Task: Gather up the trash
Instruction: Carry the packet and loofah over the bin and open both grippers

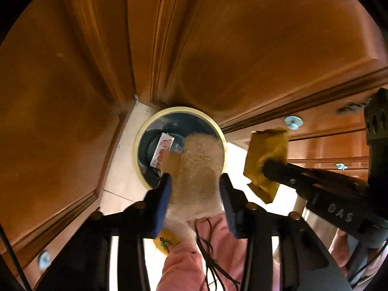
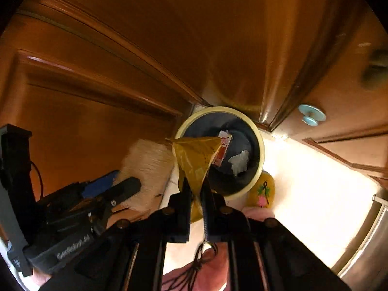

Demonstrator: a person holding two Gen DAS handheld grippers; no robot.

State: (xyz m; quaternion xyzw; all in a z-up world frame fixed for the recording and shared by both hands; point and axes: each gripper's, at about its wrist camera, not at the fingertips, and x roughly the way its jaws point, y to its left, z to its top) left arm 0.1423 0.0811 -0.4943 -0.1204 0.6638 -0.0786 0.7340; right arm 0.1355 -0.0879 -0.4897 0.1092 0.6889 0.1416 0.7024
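Note:
A round trash bin with a cream rim and dark liner stands on the pale floor against wooden cabinets; it also shows in the right wrist view. A red-and-white wrapper lies inside it. My left gripper is shut on a fuzzy beige piece, held over the bin mouth. My right gripper is shut on a yellow wrapper, held just above the bin's near rim; this wrapper also shows in the left wrist view, to the right of the bin.
Wooden cabinet doors with pale blue knobs surround the bin. A yellow embroidered slipper rests beside the bin. A crumpled grey scrap lies in the bin. A steel appliance edge is at right.

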